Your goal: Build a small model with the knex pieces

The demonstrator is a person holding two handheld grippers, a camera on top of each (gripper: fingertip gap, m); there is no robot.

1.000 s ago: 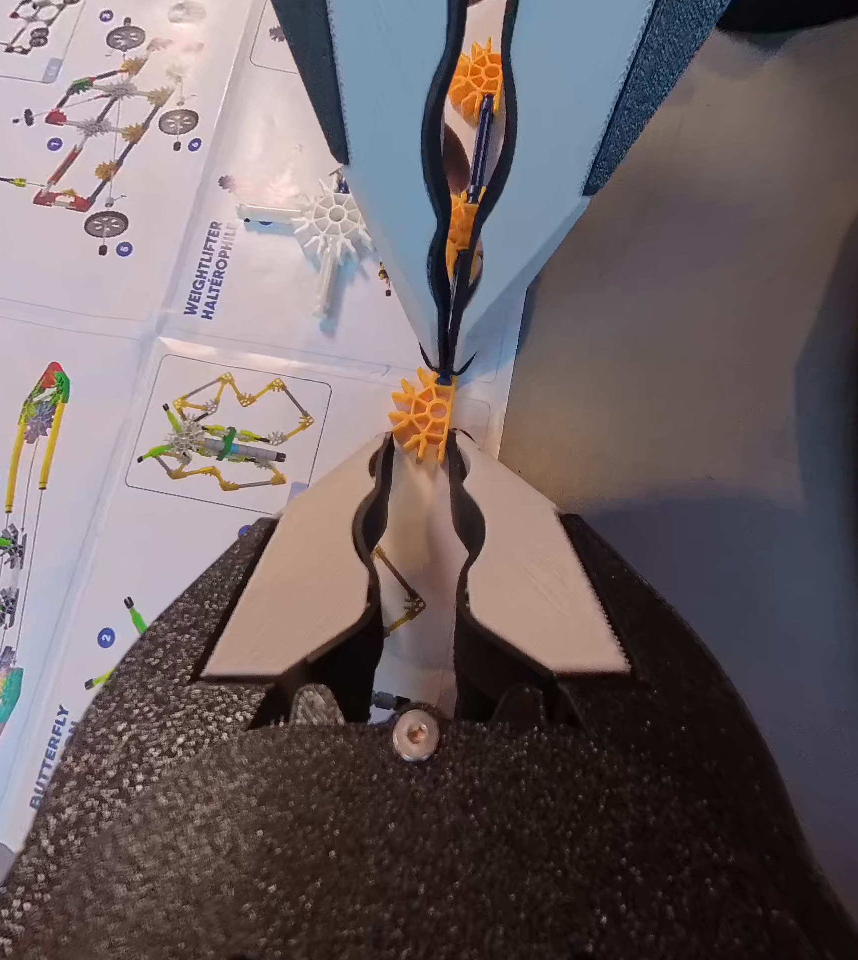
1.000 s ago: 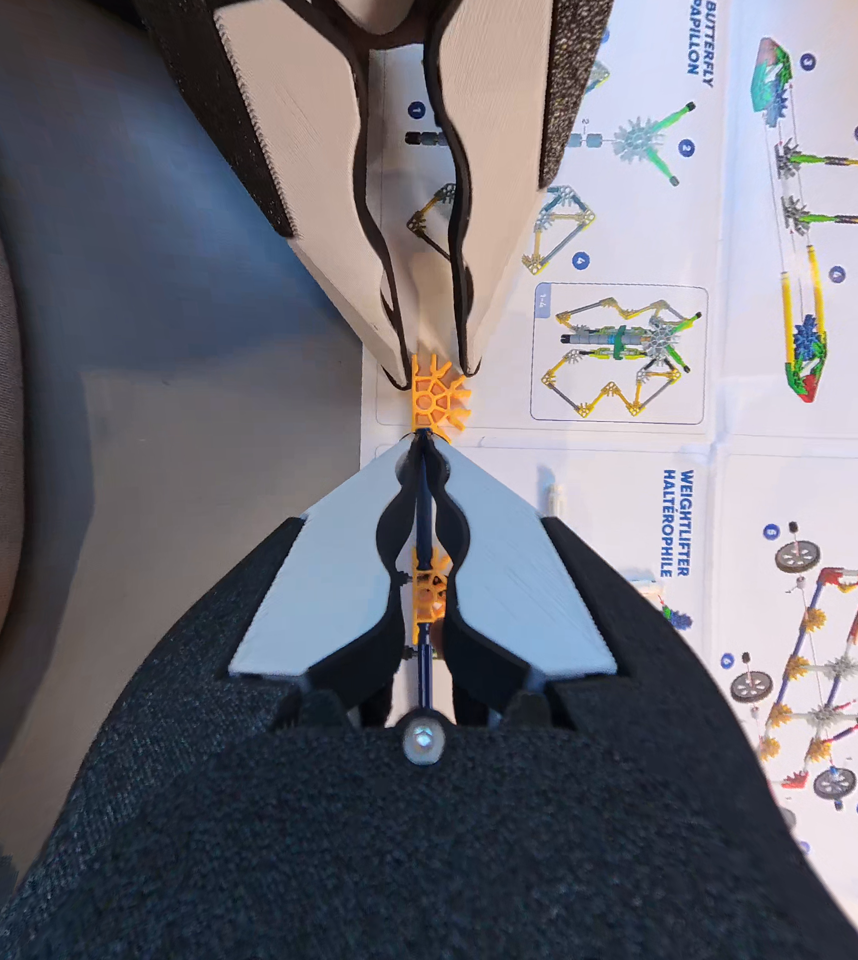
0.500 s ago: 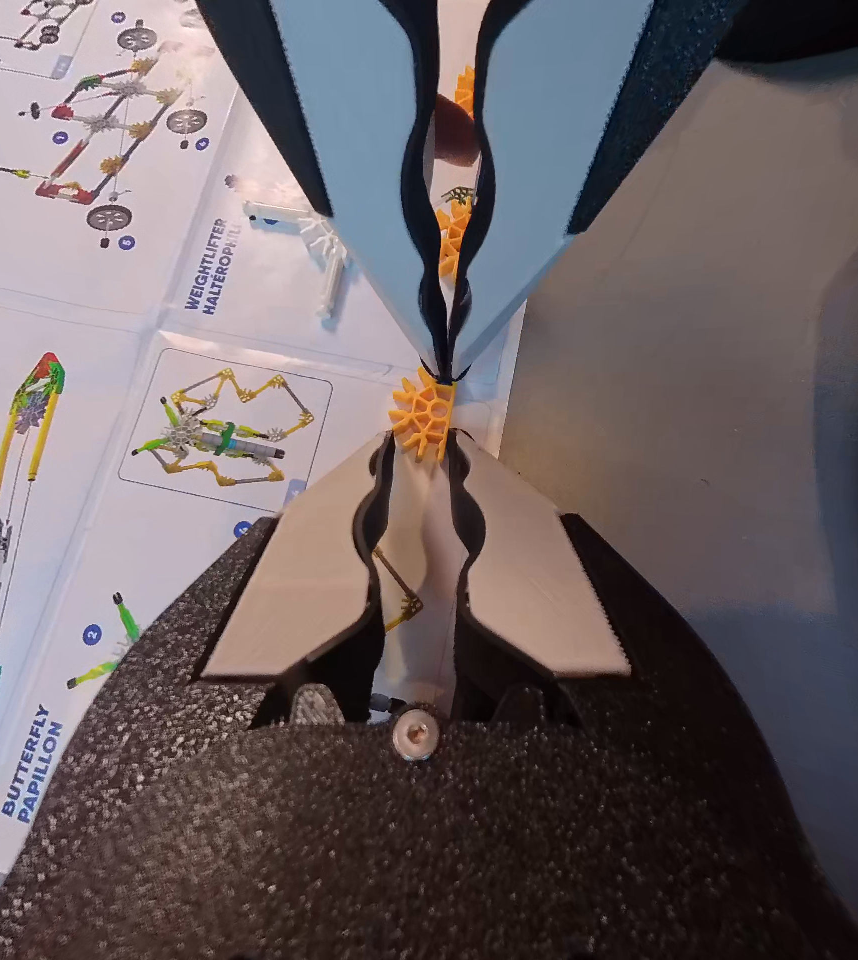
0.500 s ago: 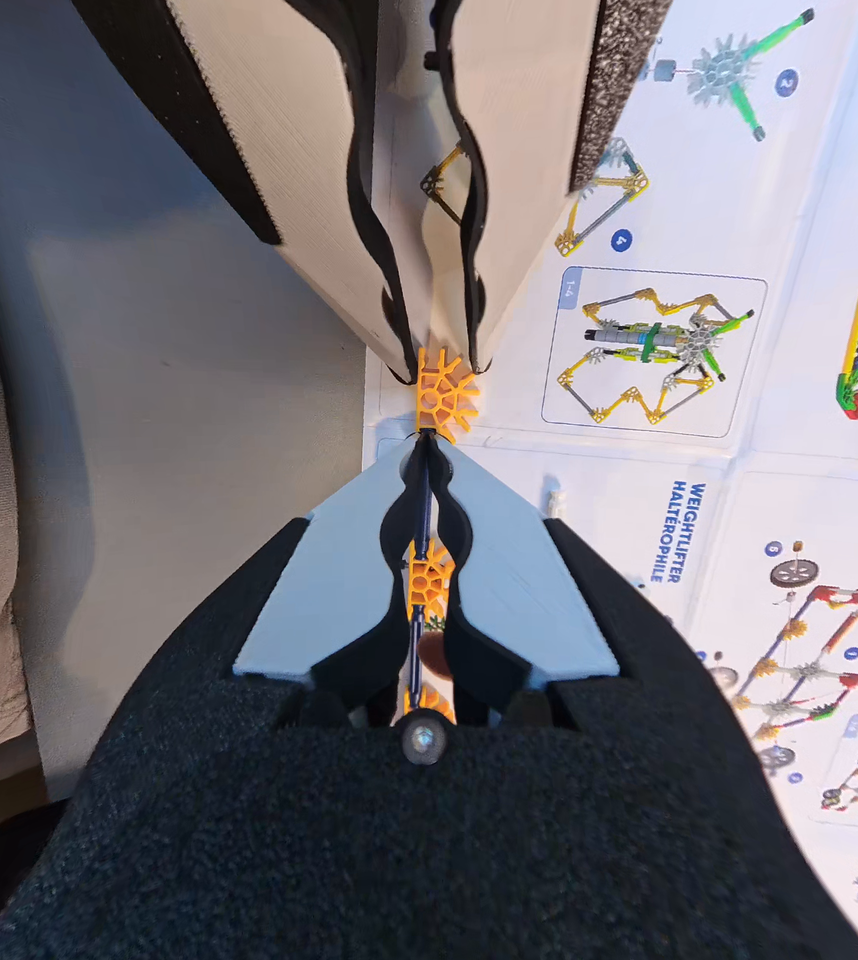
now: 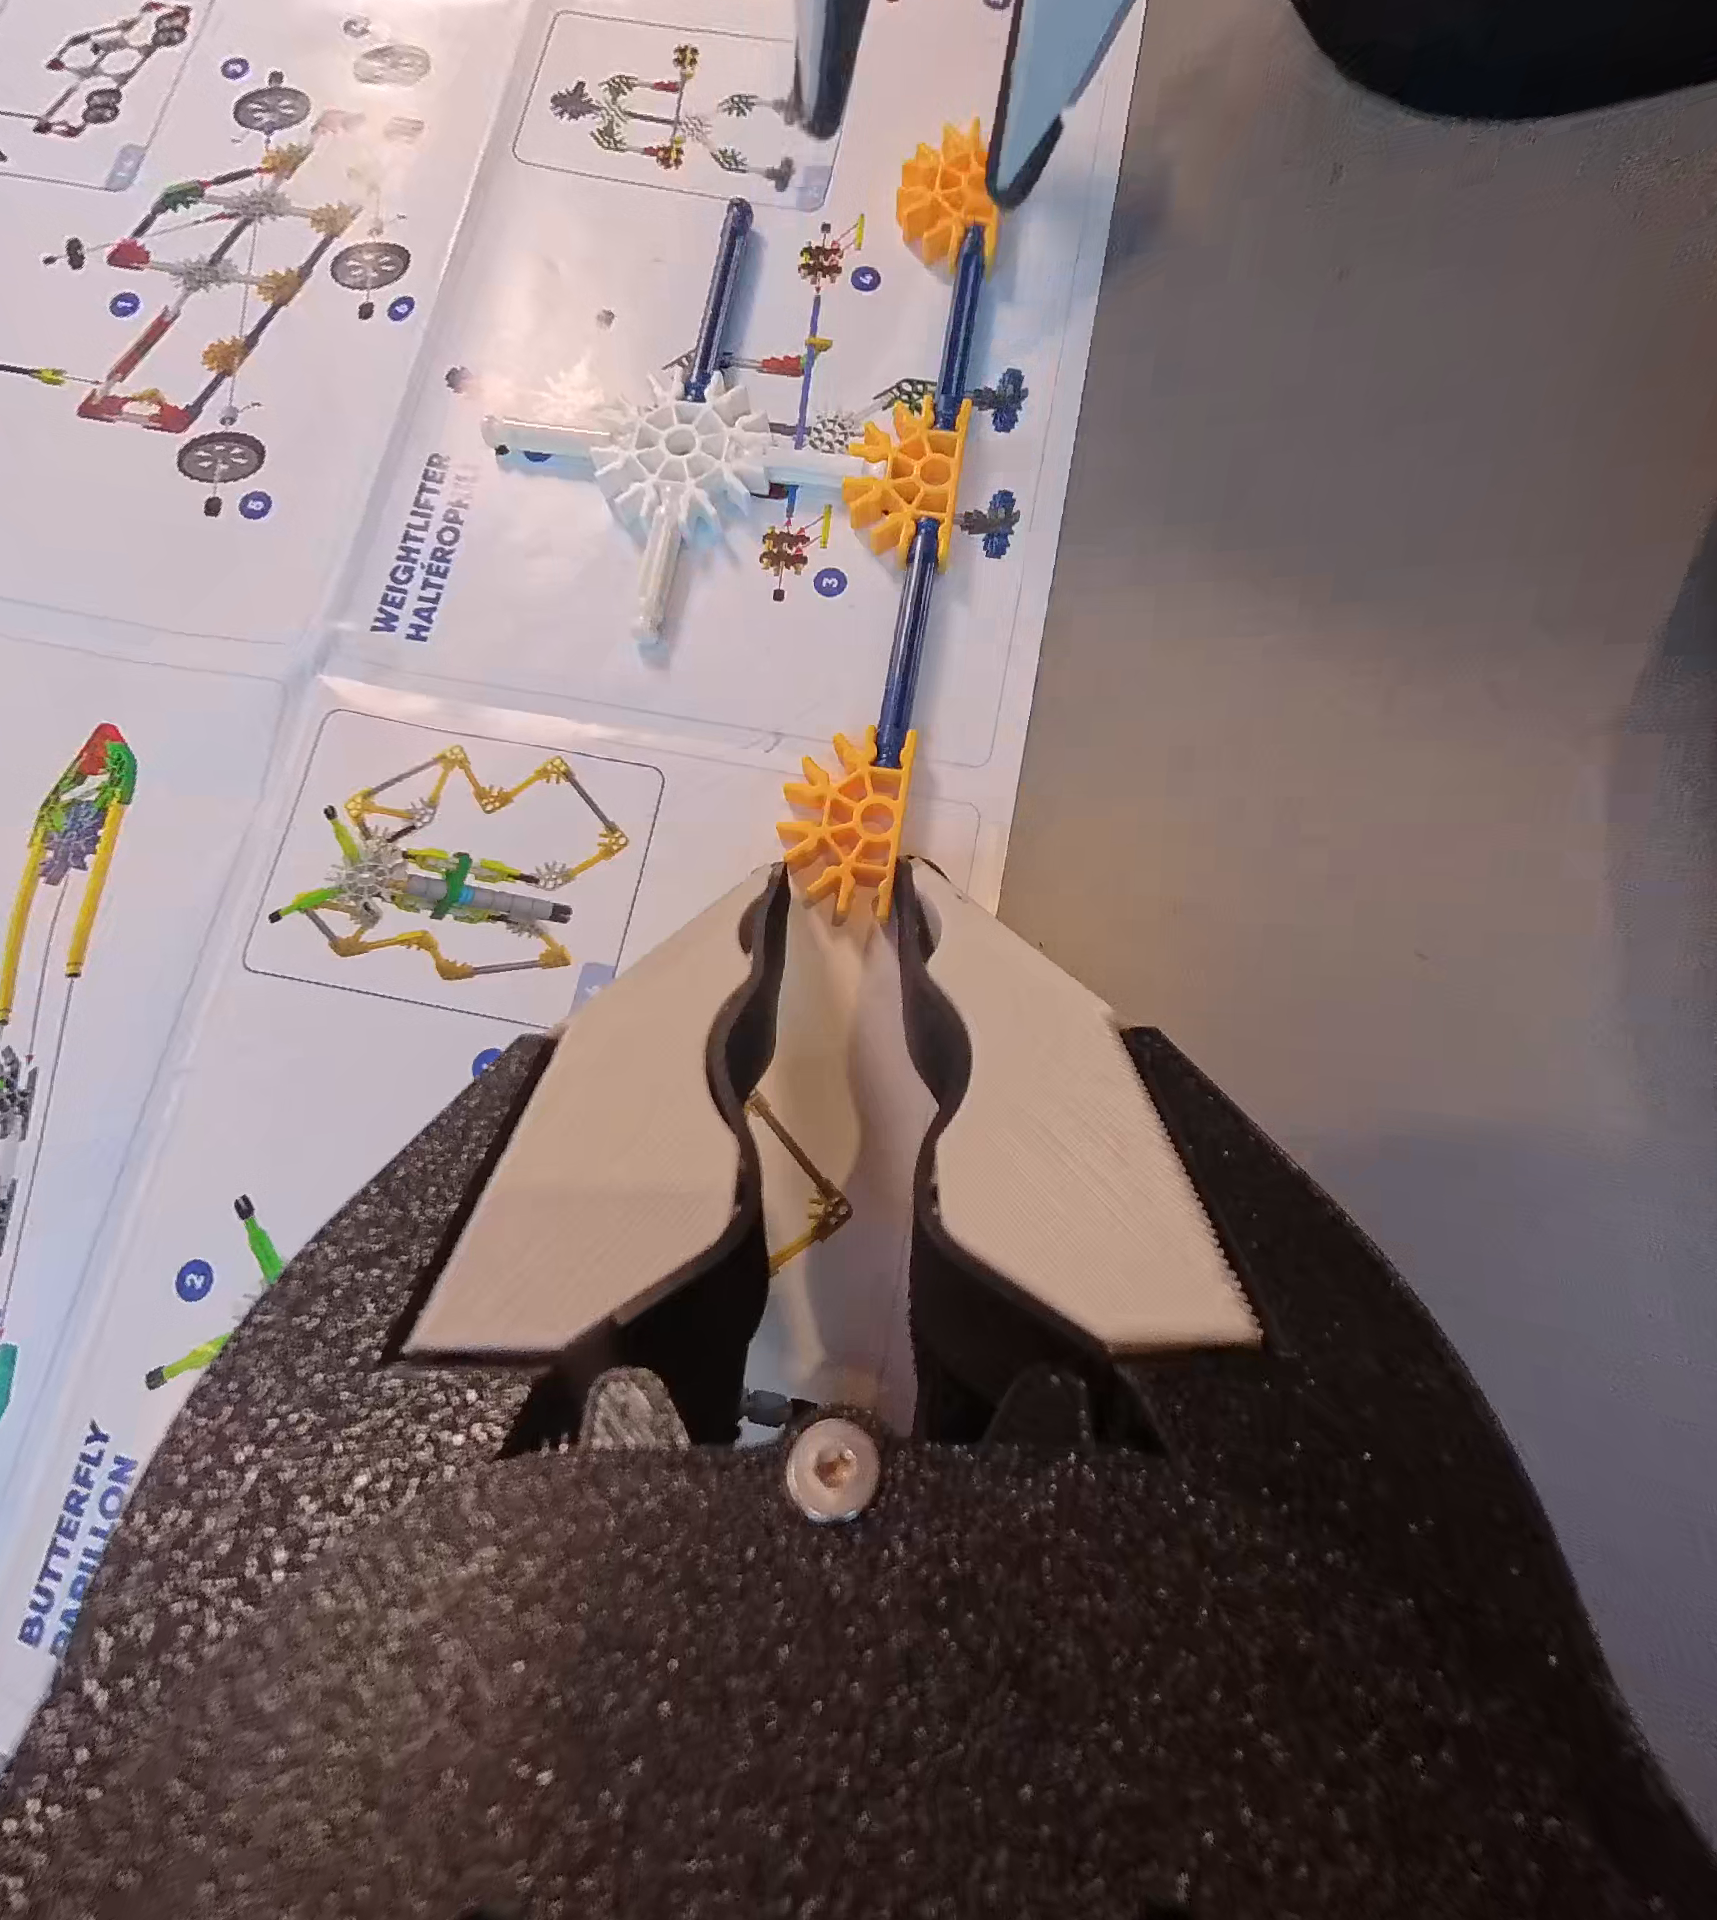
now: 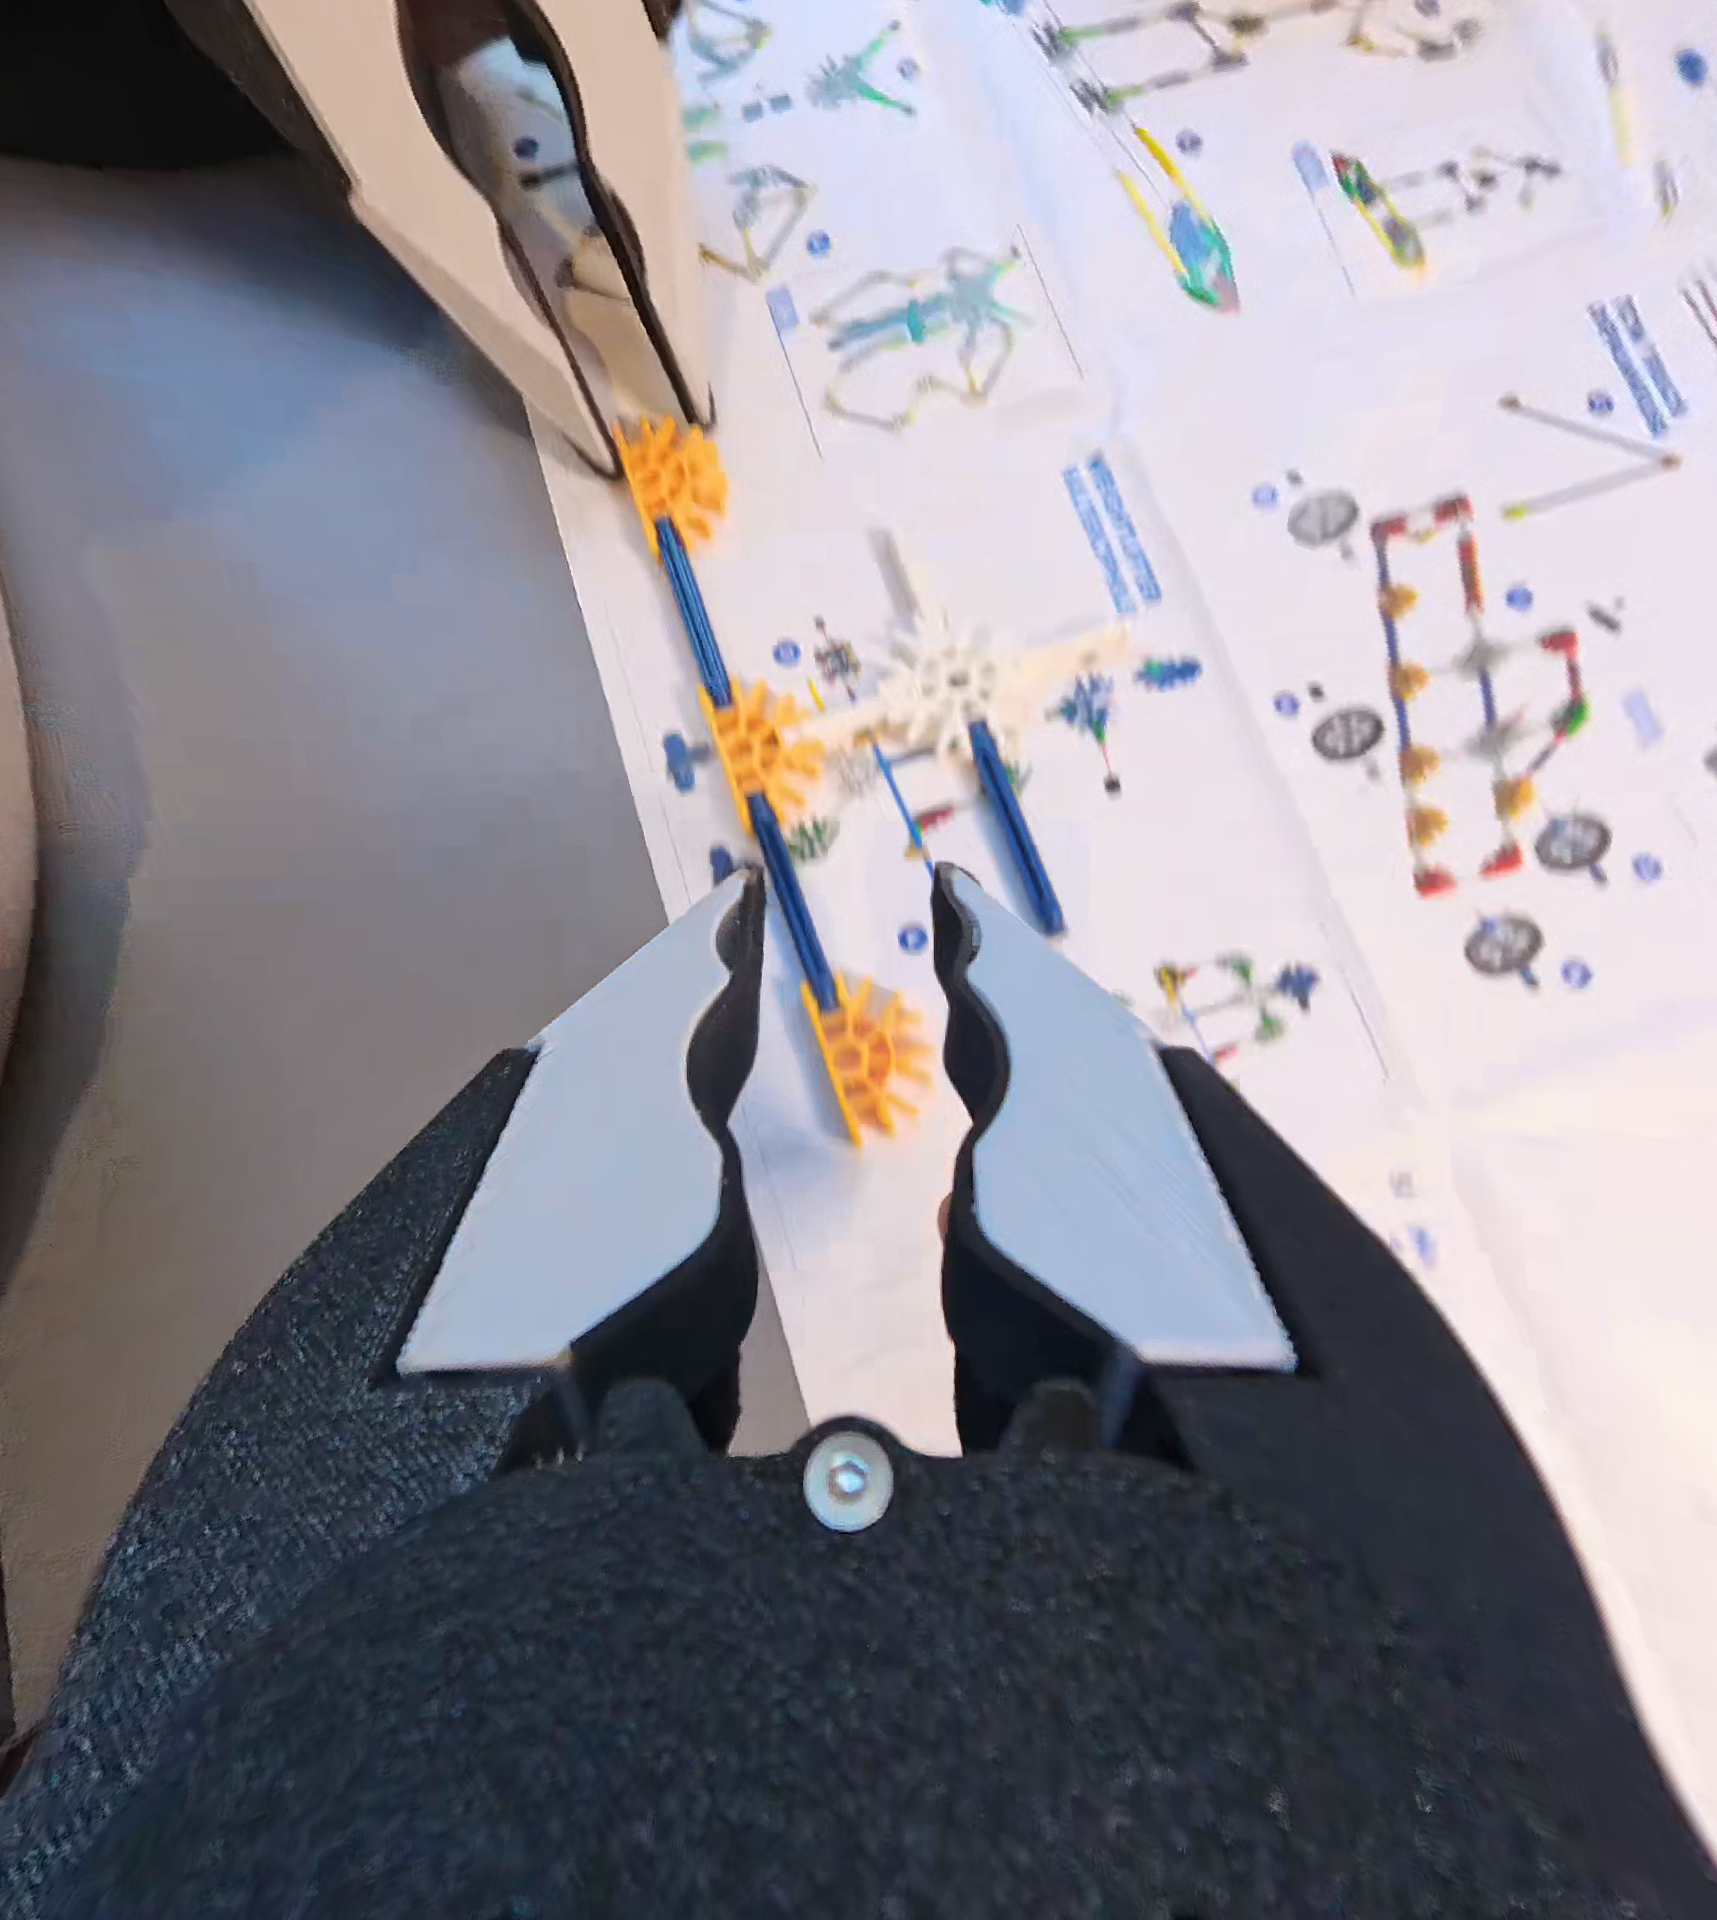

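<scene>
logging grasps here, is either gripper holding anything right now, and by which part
The left gripper pinches the nearest orange connector at one end of the orange-and-blue rod chain. The right gripper is open, straddling the chain's other end, holding nothing.

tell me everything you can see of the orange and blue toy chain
The toy chain is three orange plastic fan-shaped connectors joined in a straight line by two dark blue rods. It lies flat along the instruction sheet's edge. The left gripper pinches its near connector; the open right gripper straddles the far end. A white rod links its middle connector to a white snowflake connector.
</scene>
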